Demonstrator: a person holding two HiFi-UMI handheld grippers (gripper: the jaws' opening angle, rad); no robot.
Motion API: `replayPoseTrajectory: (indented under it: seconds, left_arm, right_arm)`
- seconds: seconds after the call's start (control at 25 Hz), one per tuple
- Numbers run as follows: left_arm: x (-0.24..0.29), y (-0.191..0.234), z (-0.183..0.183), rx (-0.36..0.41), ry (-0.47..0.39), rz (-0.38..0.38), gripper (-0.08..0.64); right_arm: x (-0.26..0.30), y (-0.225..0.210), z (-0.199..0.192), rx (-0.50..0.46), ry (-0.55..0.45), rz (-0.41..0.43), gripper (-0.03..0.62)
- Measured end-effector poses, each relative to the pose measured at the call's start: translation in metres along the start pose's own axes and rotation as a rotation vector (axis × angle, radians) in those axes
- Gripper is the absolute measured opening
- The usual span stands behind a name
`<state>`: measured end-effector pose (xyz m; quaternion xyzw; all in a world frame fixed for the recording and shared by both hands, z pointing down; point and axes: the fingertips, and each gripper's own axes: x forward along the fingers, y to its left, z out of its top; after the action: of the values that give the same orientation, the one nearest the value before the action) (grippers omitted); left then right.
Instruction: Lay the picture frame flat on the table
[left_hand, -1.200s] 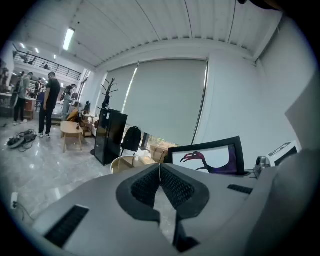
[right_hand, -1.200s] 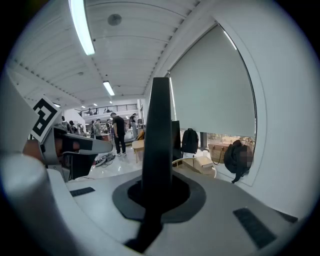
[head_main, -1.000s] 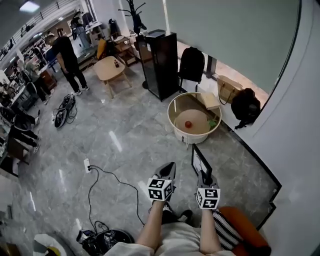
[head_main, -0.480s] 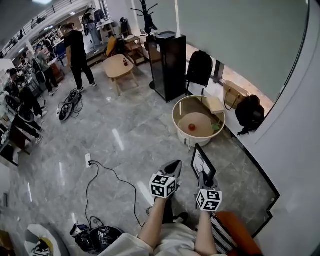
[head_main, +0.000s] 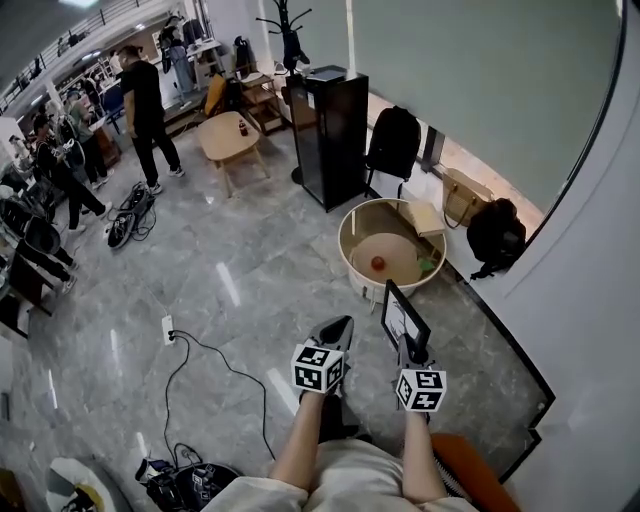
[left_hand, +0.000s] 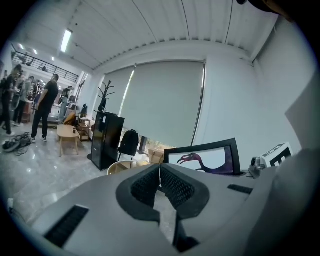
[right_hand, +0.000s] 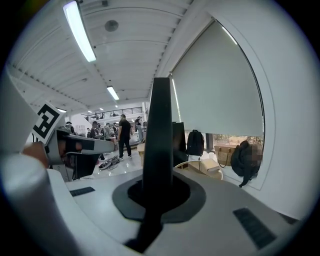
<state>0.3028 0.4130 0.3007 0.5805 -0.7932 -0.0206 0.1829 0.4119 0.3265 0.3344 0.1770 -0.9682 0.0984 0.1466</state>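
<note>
The black picture frame (head_main: 404, 313) with a bird print (left_hand: 207, 159) stands upright in the air, and my right gripper (head_main: 409, 343) is shut on its lower edge. In the right gripper view the frame (right_hand: 157, 135) shows edge-on between the jaws. My left gripper (head_main: 338, 325) is shut with nothing in it, held just left of the frame; its tips (left_hand: 160, 169) meet. Ahead of both grippers stands a round beige table (head_main: 350, 218) with a raised rim.
On the round table lie a red ball (head_main: 377, 263), a small green thing (head_main: 424, 265) and a tan book (head_main: 424, 216). Behind it are a black cabinet (head_main: 325, 130), a chair with a backpack (head_main: 391, 140), and bags (head_main: 494, 236) by the wall. A cable (head_main: 215, 362) crosses the floor; people stand far left.
Both grippers have moved slightly forward and up in the view, the frame going along in the right one. The head view has shifted a little.
</note>
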Motion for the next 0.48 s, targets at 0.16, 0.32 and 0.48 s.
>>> replayPoseTrajectory:
  seconds: [0.16,0.32,0.48]
  left_arm:
    - [0.033,0.019,0.040,0.023,-0.041,-0.012,0.023]
    - [0.068,0.034,0.072,0.028,-0.069,-0.037,0.023]
    - [0.106,0.047,0.082,0.019,-0.053,-0.062,0.023]
  right_arm:
    - [0.031,-0.007,0.028,-0.021,-0.019,-0.010,0.040]
    - [0.065,-0.011,0.056,-0.065,-0.028,-0.006,0.038]
    - [0.093,-0.027,0.075,-0.065,-0.026,-0.022,0.039]
